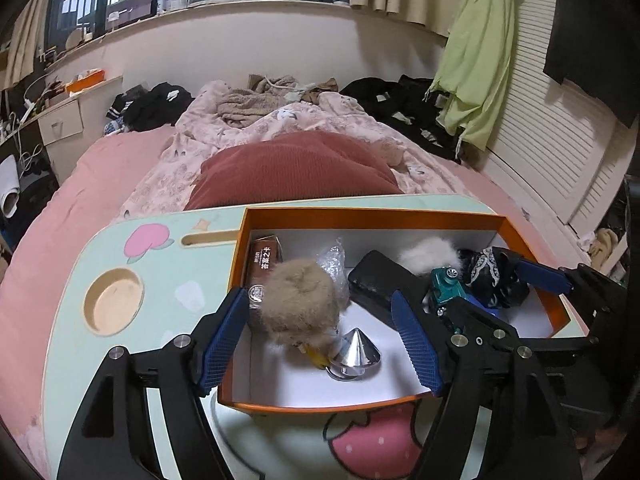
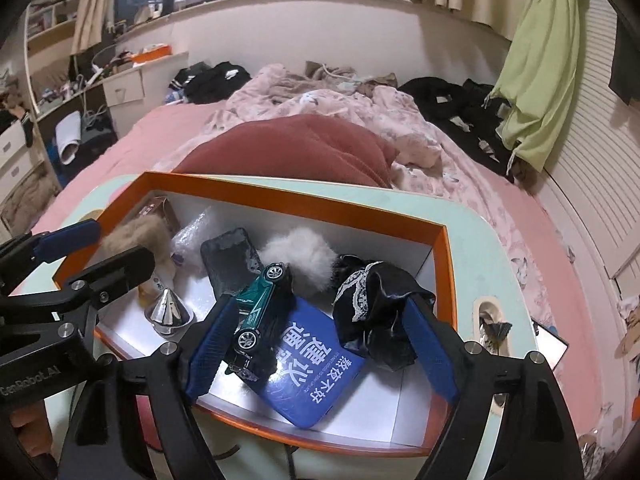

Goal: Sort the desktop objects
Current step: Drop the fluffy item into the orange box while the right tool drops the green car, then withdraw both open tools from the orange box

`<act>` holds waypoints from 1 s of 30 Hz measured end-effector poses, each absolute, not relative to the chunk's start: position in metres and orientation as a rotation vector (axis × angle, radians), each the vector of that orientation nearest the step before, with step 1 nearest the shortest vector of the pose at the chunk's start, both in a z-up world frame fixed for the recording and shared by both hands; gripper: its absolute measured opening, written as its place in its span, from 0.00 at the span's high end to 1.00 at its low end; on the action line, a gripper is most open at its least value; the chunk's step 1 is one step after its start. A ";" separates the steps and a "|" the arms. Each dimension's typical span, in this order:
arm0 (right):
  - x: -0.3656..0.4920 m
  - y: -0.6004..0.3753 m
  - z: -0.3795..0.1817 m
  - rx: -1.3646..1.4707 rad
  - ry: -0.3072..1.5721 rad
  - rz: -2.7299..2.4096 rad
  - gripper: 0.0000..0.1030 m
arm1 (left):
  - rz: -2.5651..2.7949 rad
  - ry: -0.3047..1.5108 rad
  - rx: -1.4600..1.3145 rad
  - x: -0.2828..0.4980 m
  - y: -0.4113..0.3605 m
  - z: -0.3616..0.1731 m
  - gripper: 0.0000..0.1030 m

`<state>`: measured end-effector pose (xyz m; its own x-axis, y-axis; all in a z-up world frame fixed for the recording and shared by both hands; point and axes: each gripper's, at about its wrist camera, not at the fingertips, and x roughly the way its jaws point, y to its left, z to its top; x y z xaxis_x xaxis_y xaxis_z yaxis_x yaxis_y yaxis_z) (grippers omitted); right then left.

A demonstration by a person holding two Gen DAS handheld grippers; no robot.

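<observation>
An orange-rimmed white box (image 1: 372, 216) (image 2: 280, 200) sits on a mint lap table (image 1: 72, 320). It holds a tan fur ball (image 1: 300, 304), a silver cone (image 1: 354, 354) (image 2: 170, 312), a black case (image 1: 380, 280), a white fur ball (image 2: 300, 258), a green toy car (image 2: 260, 308) (image 1: 446, 284), a blue card (image 2: 316, 372) and a black lace cloth (image 2: 376, 304). My left gripper (image 1: 320, 344) is open over the box's near left part, around the tan ball and cone. My right gripper (image 2: 320, 344) is open over the near right part, with the car and cloth between its fingers.
The table has a round cup recess (image 1: 114, 300) and a slot (image 1: 208, 238). A dark hair clip (image 2: 494, 330) lies on the table right of the box. Behind are a red cushion (image 1: 296, 172), a pink bed and a shuttered wall (image 1: 552, 120).
</observation>
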<state>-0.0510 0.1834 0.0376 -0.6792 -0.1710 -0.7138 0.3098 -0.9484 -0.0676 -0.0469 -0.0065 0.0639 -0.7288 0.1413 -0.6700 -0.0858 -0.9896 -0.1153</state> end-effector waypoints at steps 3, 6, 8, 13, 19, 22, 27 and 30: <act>-0.041 0.181 0.038 1.089 0.270 -2.641 0.19 | 2.819 -0.123 -1.092 -0.037 -0.010 0.064 0.28; -0.039 0.179 0.038 1.078 0.271 -2.640 0.19 | 2.822 -0.129 -1.082 -0.037 -0.010 0.063 0.28; -0.039 0.181 0.039 1.075 0.260 -2.630 0.19 | 2.822 -0.139 -1.074 -0.035 -0.010 0.064 0.28; -0.010 0.198 0.061 0.945 0.159 -2.644 0.15 | 2.845 -0.117 -0.976 -0.004 -0.011 0.080 0.28; 0.037 0.215 0.064 0.936 0.142 -2.611 0.06 | 2.806 -0.150 -1.012 0.039 -0.014 0.084 0.20; 0.049 0.215 0.041 1.026 0.213 -2.590 0.06 | 2.775 -0.123 -1.134 0.048 -0.008 0.067 0.20; 0.049 0.208 0.004 1.177 0.303 -2.548 0.06 | 2.714 0.001 -1.336 0.038 0.009 0.030 0.20; 0.043 0.218 -0.005 1.234 0.237 -2.535 0.00 | 2.680 0.025 -1.457 0.027 0.012 0.012 0.10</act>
